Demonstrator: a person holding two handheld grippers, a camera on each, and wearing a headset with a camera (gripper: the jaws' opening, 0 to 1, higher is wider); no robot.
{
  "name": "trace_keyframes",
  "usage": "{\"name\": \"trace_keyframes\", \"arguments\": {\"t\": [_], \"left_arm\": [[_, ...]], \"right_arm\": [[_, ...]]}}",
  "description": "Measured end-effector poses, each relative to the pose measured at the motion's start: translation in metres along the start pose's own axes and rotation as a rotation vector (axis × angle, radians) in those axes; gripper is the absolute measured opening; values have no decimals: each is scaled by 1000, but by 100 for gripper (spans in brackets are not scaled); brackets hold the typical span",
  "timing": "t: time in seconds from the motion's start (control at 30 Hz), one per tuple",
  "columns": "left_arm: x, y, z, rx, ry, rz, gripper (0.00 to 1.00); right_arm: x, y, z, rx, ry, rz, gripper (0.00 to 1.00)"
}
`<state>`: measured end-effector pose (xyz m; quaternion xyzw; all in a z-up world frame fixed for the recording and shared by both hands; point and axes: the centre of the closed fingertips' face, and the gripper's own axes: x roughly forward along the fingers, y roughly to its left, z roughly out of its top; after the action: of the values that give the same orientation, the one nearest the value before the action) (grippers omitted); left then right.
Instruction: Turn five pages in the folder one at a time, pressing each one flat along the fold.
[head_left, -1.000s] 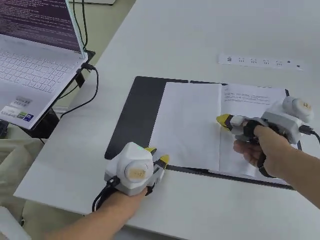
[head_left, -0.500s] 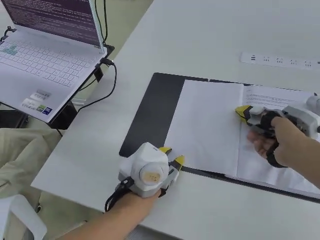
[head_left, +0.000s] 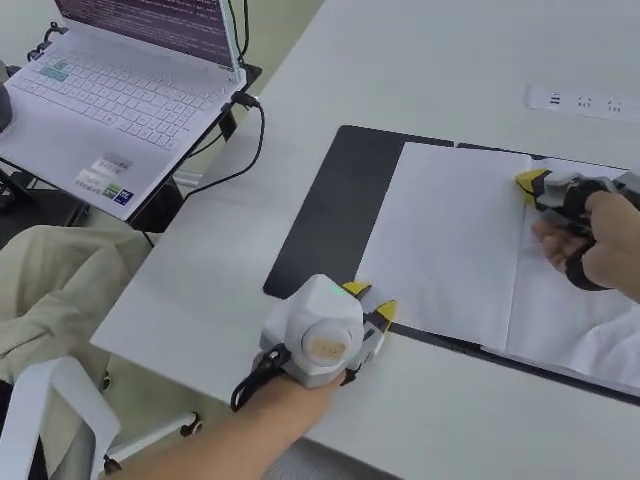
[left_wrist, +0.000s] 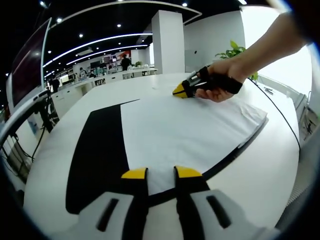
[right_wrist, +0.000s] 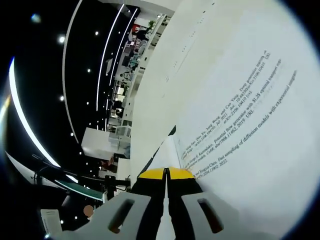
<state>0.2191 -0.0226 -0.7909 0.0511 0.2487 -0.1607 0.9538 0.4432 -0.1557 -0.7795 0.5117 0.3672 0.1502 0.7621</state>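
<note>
Folder (head_left: 330, 215): lies open on the desk (head_left: 450, 60), with its black cover to the left. A blank page (head_left: 450, 240) is turned over onto the cover, and a printed page (right_wrist: 240, 100) lies to the right.
Right gripper (head_left: 530, 183): fingers closed together with nothing between them. The tips are down on the paper at the fold (head_left: 518, 260), near its far end.
Left gripper (head_left: 371, 302): fingers a little apart, holding nothing. It sits at the folder's near edge, by the blank page's near corner.
Change: over the last second the right gripper has slid along the fold from about its middle toward the far edge. The left gripper has kept its place. The head view has also shifted as a whole, but that is the camera, not the folder.
Meaning: this looks like the pressing stroke on the current page, nearly run out at the far end. The blank page already lies flat.
Progress: the pictures do not show how many of the five pages are turned.
Next: probably lift off the fold and go for the free edge of the printed page.
</note>
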Motion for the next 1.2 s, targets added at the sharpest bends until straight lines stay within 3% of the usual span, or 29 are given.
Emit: {"name": "trace_keyframes", "arguments": {"t": [0.47, 0.67, 0.83, 1.2], "left_arm": [[-1, -2, 1, 1, -13, 0, 19], [0, -1, 0, 3, -11, -1, 19], [0, 0, 1, -3, -12, -1, 19], [0, 0, 1, -5, -2, -1, 19]], "right_arm": [[22, 1, 30, 129, -128, 4, 0], [21, 1, 28, 115, -112, 0, 0], [14, 2, 15, 113, -57, 9, 0], [-2, -2, -2, 140, -15, 26, 0]]}}
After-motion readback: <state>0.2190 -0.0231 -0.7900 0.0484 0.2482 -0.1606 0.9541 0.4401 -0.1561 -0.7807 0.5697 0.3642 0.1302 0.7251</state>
